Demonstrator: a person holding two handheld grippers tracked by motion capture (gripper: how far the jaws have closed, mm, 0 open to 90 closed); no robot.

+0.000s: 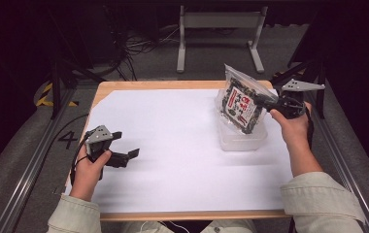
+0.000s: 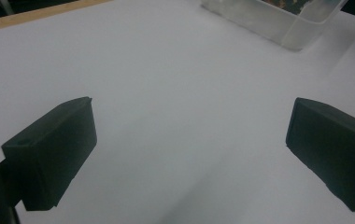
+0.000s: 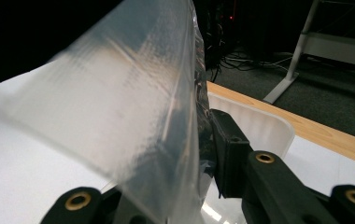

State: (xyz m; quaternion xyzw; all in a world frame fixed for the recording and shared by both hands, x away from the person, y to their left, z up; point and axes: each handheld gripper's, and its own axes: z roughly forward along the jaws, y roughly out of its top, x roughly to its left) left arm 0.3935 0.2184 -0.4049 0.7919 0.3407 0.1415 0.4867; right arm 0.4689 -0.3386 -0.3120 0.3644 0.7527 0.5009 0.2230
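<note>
Left gripper [image 1: 124, 145] idles wide open, empty, well apart from work. I hold bag [image 1: 241, 104] clamped in right gripper [image 1: 265, 103], tilted directly above tub [image 1: 243, 138]; descent goes downward.

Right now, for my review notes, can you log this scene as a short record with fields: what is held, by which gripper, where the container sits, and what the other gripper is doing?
held item: clear plastic snack bag with black, white and red print
holder: right gripper, jaws shut on the bag's edge
bag position: tilted, lower end in the container
container: translucent rectangular plastic tub, on the white table sheet, right side
left gripper: jaws open, nothing between them, over the sheet's left part
table edge: light wood
</note>
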